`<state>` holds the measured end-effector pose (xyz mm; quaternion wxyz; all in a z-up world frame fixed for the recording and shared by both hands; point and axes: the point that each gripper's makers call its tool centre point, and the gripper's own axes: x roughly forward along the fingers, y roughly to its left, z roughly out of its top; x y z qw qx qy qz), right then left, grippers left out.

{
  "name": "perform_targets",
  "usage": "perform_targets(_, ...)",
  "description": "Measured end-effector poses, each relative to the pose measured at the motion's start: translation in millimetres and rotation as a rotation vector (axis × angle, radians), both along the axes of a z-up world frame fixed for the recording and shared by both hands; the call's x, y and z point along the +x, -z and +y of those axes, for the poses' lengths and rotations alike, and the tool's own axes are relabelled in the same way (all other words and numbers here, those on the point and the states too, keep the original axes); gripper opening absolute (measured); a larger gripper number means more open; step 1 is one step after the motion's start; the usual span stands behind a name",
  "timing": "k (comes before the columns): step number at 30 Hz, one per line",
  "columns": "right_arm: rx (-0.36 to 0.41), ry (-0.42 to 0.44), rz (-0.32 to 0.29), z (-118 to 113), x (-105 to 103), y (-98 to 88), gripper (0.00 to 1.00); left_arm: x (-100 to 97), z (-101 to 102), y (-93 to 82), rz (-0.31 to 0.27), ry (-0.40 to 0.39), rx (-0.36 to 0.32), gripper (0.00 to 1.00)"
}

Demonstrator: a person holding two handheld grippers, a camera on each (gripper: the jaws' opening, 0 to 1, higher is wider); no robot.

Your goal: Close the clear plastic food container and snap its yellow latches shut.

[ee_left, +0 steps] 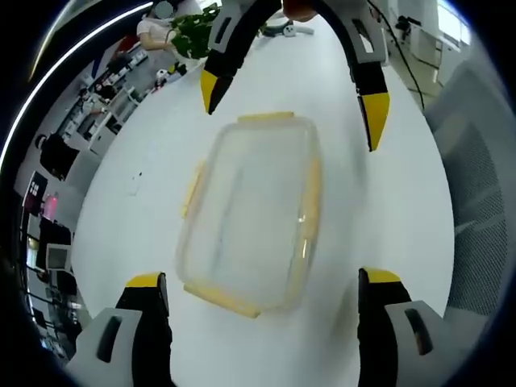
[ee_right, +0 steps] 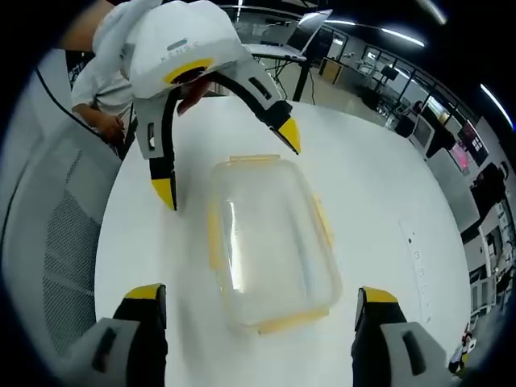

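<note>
Both grippers, left (ee_left: 262,282) and right (ee_right: 262,294), hover spread wide at opposite ends of the container (ee_left: 251,211); latch state unclear.

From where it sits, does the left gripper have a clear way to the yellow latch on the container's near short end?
Probably yes. The left gripper is open, straddling the container, and nothing lies before the near latch.
</note>
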<state>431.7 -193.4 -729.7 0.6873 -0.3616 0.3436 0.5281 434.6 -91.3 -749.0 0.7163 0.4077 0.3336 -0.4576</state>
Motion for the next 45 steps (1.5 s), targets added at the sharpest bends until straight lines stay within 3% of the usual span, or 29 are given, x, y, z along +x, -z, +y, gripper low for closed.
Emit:
perform_targets(13,0.084,0.097,-0.009,-4,-14,-6.7,0.96,-16.3,5,-3.1,0.003,-0.067,-0.053,0.94)
perform_targets(18,0.131,0.133,-0.008,-4,-21,-10.6,0.92,-21.4,7,-5.5,0.007,-0.102,-0.09,0.93)
perform_targets(25,0.188,0.188,-0.017,-6,-26,-15.2,0.93,-24.4,12,-9.6,0.017,-0.158,-0.153,0.93)
perform_targets(45,0.365,0.351,-0.053,-15,-44,-30.8,0.93,-47.1,28,-19.2,-0.012,-0.222,-0.262,0.92)
